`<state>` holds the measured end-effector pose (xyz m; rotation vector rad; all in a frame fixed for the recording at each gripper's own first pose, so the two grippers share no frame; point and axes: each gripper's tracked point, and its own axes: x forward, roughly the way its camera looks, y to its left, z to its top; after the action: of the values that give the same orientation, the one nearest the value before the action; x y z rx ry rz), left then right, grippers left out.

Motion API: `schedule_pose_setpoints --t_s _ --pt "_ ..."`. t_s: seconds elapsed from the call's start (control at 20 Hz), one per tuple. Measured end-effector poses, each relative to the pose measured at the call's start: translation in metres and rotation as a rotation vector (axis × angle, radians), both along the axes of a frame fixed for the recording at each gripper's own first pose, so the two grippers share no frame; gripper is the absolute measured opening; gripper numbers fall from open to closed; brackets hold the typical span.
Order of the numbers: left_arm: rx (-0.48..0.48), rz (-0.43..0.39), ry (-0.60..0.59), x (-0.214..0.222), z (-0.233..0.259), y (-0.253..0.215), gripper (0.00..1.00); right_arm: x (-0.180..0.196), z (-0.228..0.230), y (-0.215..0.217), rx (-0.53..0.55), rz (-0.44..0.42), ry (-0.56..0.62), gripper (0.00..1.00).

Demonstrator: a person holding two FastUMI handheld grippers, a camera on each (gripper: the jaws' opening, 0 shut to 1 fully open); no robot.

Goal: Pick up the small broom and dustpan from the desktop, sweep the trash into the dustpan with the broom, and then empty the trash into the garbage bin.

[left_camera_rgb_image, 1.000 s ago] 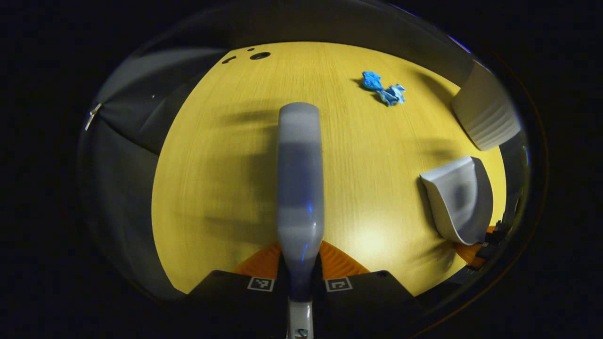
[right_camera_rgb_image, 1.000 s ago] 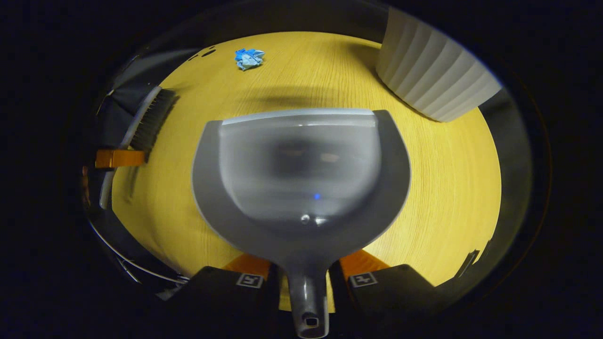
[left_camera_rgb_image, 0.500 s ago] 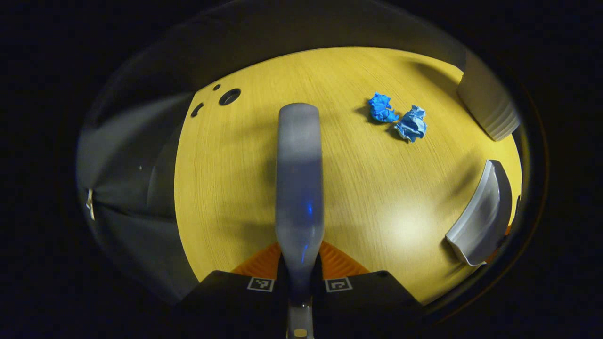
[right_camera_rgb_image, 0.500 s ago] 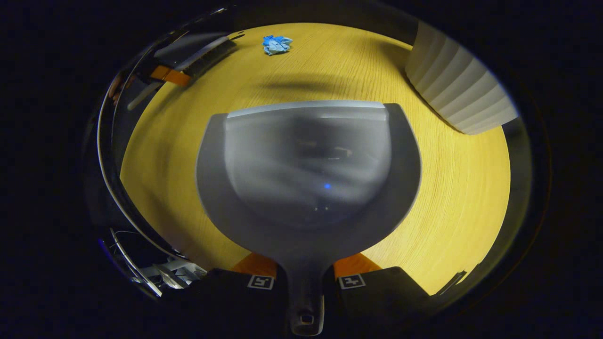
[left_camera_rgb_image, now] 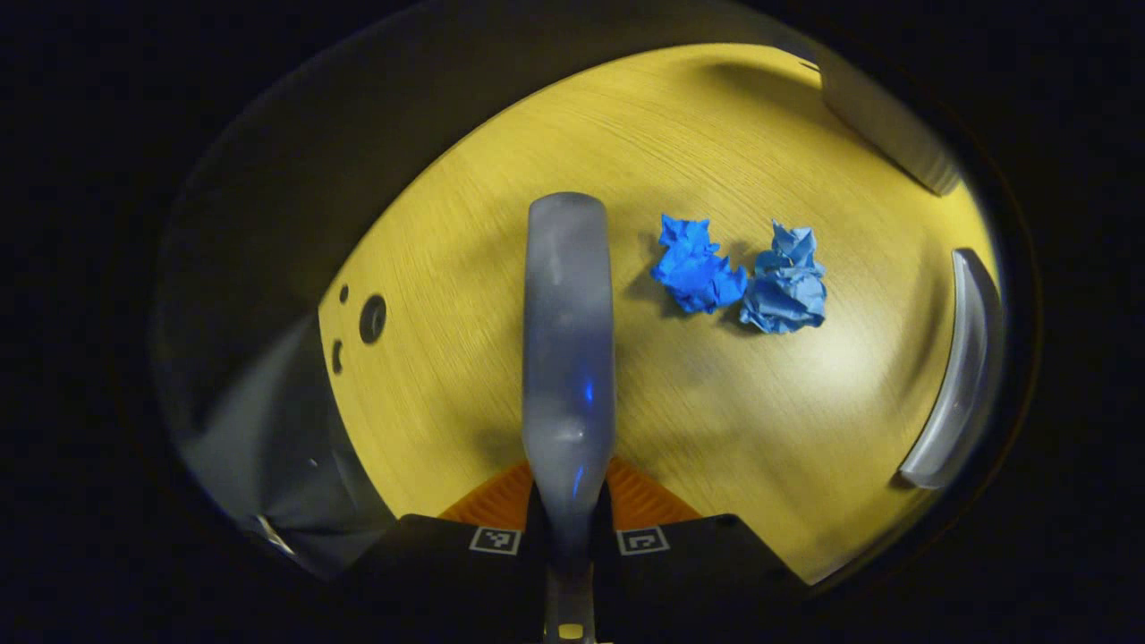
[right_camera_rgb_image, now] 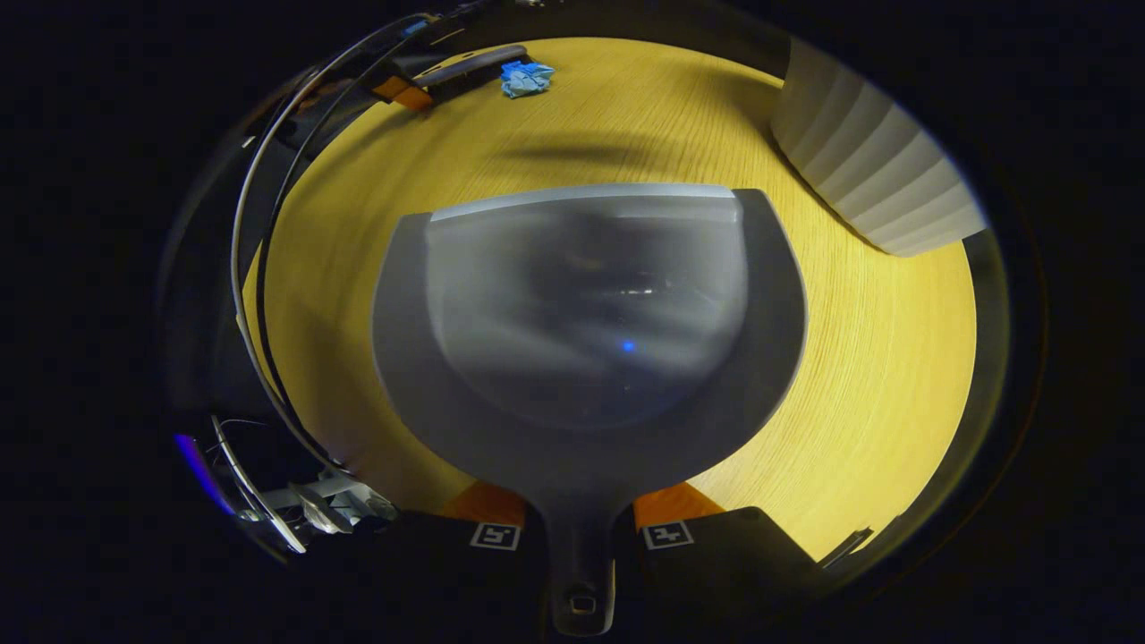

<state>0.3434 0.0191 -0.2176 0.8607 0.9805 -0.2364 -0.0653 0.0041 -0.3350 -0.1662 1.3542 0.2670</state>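
My left gripper (left_camera_rgb_image: 569, 519) is shut on the grey broom (left_camera_rgb_image: 567, 358), whose back runs up the middle of the left gripper view above the yellow wooden desktop (left_camera_rgb_image: 465, 268). Two crumpled blue paper balls (left_camera_rgb_image: 738, 277) lie on the desk just right of the broom's far end. My right gripper (right_camera_rgb_image: 581, 523) is shut on the handle of the grey dustpan (right_camera_rgb_image: 586, 313), held above the desk with its front lip facing away. The dustpan's edge (left_camera_rgb_image: 953, 367) appears at the right of the left gripper view. Far off in the right gripper view, the broom (right_camera_rgb_image: 465, 64) sits beside the blue paper (right_camera_rgb_image: 525, 79).
A white ribbed garbage bin (right_camera_rgb_image: 868, 170) stands on the desk at the upper right of the right gripper view; its edge (left_camera_rgb_image: 881, 121) is at the top right of the left gripper view. Round holes (left_camera_rgb_image: 371, 317) mark the desktop near its left edge.
The left gripper has carried the broom toward the blue paper balls, which now look larger and nearer. The dustpan has shifted slightly; the broom in the right gripper view moved farther away toward the paper.
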Motion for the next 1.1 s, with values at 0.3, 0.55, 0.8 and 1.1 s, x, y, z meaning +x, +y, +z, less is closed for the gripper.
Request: schedule_pose_setpoints --t_s 0.3,0.55,0.8,1.1 --pt "0.019 -0.200 0.056 0.007 0.005 -0.040 0.24 0.001 0.002 -0.001 0.015 0.015 -0.005 0.34" --pt "-0.063 -0.293 0.105 -0.019 -0.007 -0.065 0.24 0.001 0.003 -0.001 0.023 0.018 -0.008 0.34" --pt "-0.090 -0.408 0.193 -0.078 -0.023 -0.093 0.25 0.001 0.001 -0.002 0.026 0.017 -0.020 0.34" --pt "-0.173 -0.376 0.295 -0.147 -0.035 -0.108 0.27 0.004 0.001 -0.001 0.000 0.022 -0.058 0.34"
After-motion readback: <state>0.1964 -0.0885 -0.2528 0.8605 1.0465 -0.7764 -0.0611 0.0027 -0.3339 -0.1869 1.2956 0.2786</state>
